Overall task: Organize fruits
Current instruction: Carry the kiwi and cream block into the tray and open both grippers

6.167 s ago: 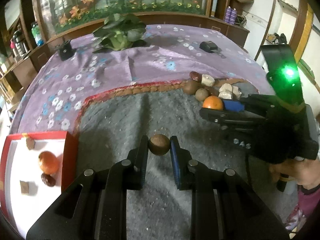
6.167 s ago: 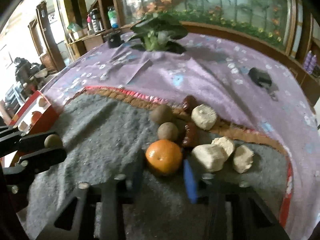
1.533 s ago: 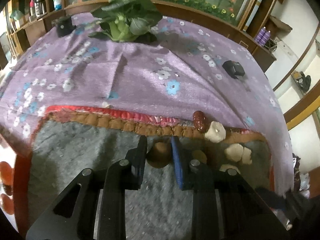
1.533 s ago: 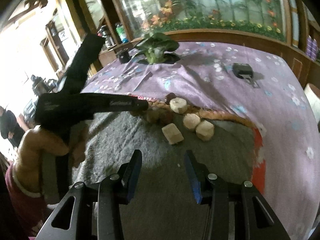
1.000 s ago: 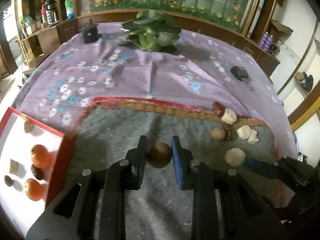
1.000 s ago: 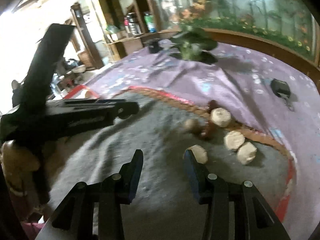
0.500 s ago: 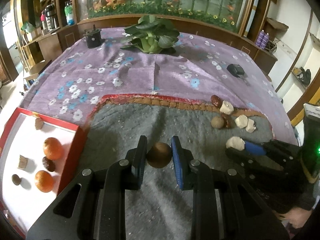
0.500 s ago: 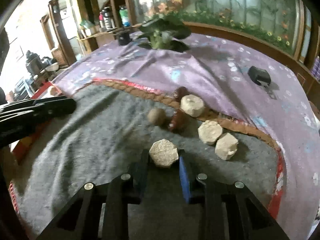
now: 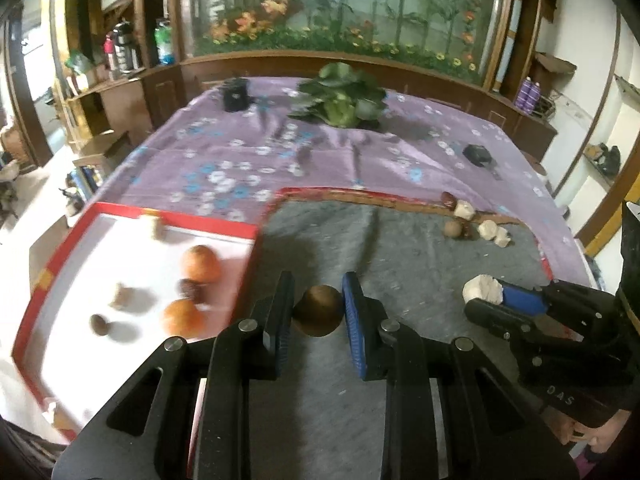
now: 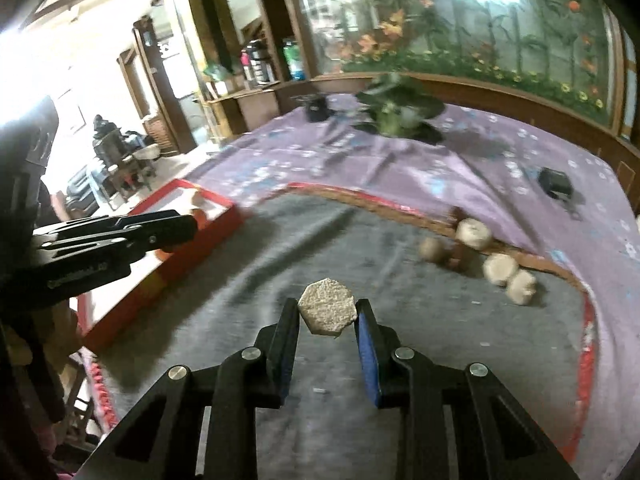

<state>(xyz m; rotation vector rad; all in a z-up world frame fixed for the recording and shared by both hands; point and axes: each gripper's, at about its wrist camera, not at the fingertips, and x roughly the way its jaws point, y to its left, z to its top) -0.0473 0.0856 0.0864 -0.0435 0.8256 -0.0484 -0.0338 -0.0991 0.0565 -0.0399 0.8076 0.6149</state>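
Now, your left hand-held gripper (image 9: pixel 318 312): its two pads are clamped on a small round brown fruit (image 9: pixel 318 316), held clear above the grey felt mat (image 9: pixel 400 264).
Your right hand-held gripper (image 10: pixel 327 320): closed on a pale beige hexagonal crumbly cake (image 10: pixel 327 311), pinched at its flanks and held off the mat.
Destination: the red-rimmed white tray (image 9: pixel 100 240) sits at the mat's left edge, holding two oranges (image 9: pixel 200 263), a dark date and a few small pieces, blurred here.
Key relation: from your left hand-held gripper the tray lies to the left and slightly ahead, just beside it; from your right one it is well apart, across the mat, with your left hand-held gripper between.
Nearer hand: your left, so the brown fruit looks set to go in first.
Long axis: the tray runs away from you, its near long wall facing the mat, so you will likely have to lift over that wall.
Left to sort: a round brown fruit (image 9: pixel 453 229), dark dates and pale cakes (image 9: pixel 464 210) clustered at the mat's far right edge.
Risk: the cake looks crumbly, so squeeze gently.
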